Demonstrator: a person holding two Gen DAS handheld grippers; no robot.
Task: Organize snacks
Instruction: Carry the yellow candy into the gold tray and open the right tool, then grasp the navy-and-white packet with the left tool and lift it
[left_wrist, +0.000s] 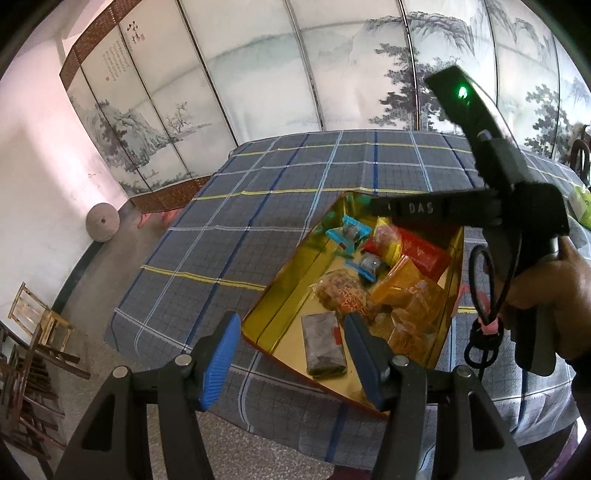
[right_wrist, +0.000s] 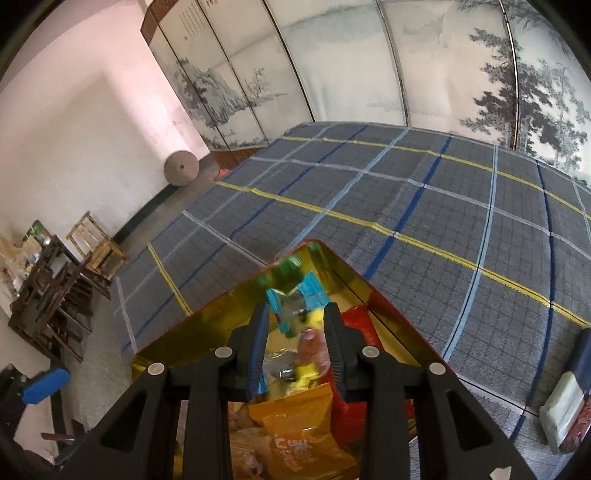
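Gold-lined tin (left_wrist: 280, 314) lying open on plaid-covered surface (left_wrist: 288, 177), full of wrapped snacks: blue candies (left_wrist: 349, 232), red packet (left_wrist: 424, 254), orange packet (right_wrist: 299, 424). Left gripper (left_wrist: 291, 358) hovering over near corner, jaws open, empty. Right gripper (right_wrist: 295, 347) inside tin, jaws narrowly parted over candies, gripping nothing clearly.

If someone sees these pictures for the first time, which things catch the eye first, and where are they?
The shiny gold tin on the checked tablecloth stands out first, full of bright packets: a red packet at its far side, an orange packet in the middle, and blue-wrapped candies towards the far corner. The right gripper hangs over those candies, and the painted folding screen fills the background.
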